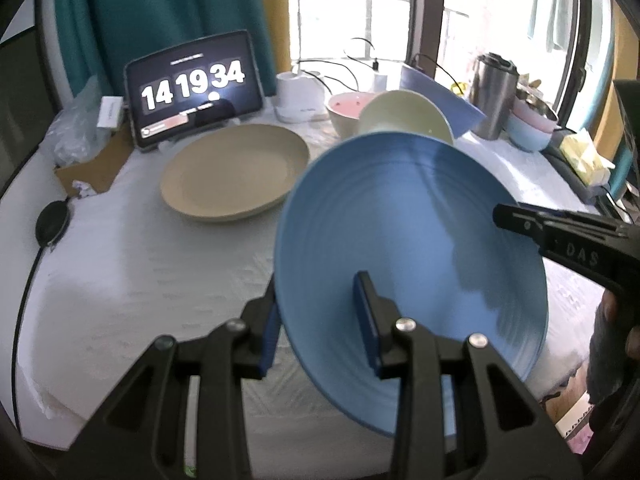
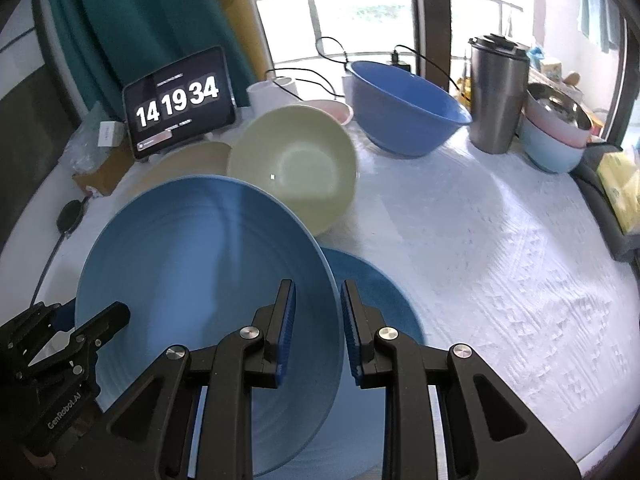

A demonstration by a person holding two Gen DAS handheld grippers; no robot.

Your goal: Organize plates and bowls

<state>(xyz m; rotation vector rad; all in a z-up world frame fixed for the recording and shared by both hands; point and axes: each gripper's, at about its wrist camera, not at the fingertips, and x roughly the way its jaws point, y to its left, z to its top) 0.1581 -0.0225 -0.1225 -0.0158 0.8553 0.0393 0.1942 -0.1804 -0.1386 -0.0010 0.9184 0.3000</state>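
A light blue plate (image 1: 400,240) is held tilted above the white-covered bench (image 1: 140,280) by two claws at opposite edges. The left claw (image 1: 320,320) is closed on the plate's rim, one blue pad (image 1: 366,320) on the plate's upper face and the other beneath. The right claw (image 2: 316,332) is likewise closed on the opposite rim, which passes between its fingers. A second blue plate (image 2: 380,300) lies flat on the bench just below the raised one. Behind stand a beige plate (image 1: 236,172), a pale green bowl (image 2: 296,168) tipped on its side, a pink bowl (image 1: 348,108), a dark blue bowl (image 2: 404,108), a steel tumbler (image 2: 496,96) and a tablet (image 1: 192,88) showing a clock.
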